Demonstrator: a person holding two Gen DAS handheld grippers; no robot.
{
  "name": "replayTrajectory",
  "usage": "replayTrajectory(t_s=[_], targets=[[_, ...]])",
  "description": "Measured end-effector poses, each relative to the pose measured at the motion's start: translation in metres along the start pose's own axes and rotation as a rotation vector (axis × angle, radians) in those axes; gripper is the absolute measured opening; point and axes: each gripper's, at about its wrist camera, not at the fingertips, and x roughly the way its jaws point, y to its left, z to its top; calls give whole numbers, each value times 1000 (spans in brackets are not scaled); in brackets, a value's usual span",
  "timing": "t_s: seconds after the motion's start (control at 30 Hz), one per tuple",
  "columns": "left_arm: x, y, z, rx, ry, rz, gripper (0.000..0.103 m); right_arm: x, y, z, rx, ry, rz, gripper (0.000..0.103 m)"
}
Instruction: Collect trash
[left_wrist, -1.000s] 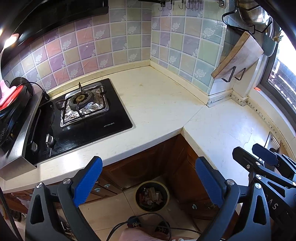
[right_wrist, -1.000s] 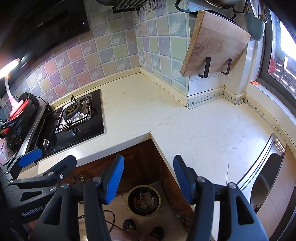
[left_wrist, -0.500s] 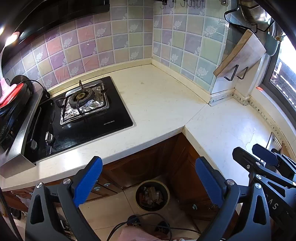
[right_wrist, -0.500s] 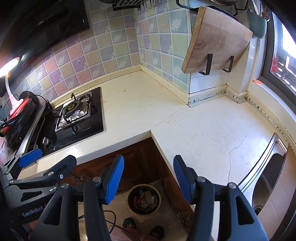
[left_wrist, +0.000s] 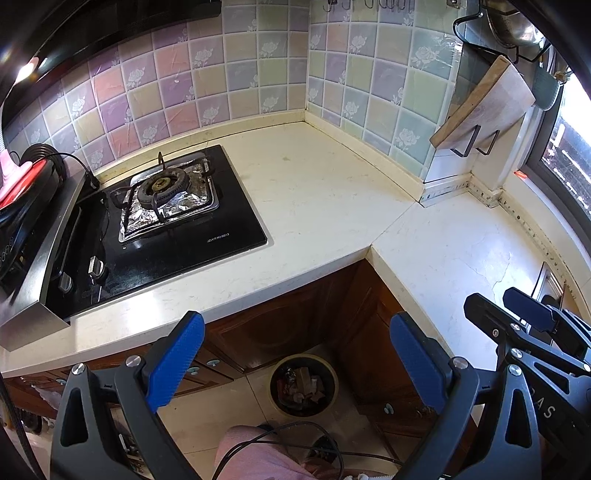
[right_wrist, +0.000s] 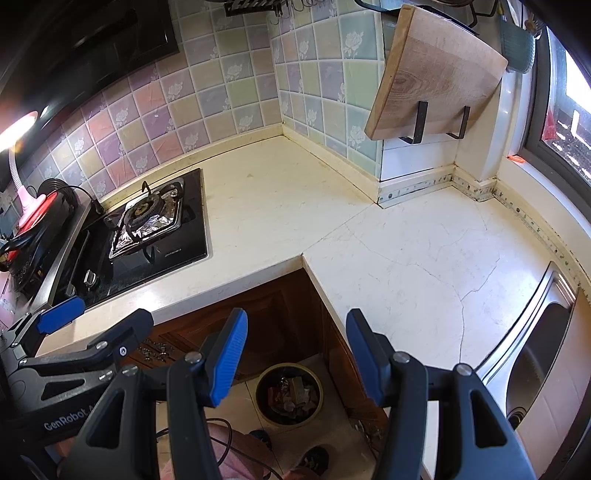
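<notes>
A round trash bin holding crumpled wrappers stands on the floor in the inner corner under the counter; it also shows in the right wrist view. My left gripper is open and empty, held above the bin. My right gripper is open and empty, also above the bin. Each gripper shows at the edge of the other's view. No loose trash shows on the cream L-shaped counter.
A black gas hob with a foil-lined burner sits at the left. A wooden cutting board hangs on a wall rack. A steel sink lies at the right. Dark wood cabinets stand below the counter. Cables trail over the floor.
Both grippers have drawn back and down slightly, so the counter sits a little higher in view. Both stay open and empty.
</notes>
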Motion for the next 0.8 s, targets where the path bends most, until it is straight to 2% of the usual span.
replayTrajectory(t_s=[0.8], targets=[[8,-8,7,16,9,-11,99,5,-13,6,11,11,-12,56]])
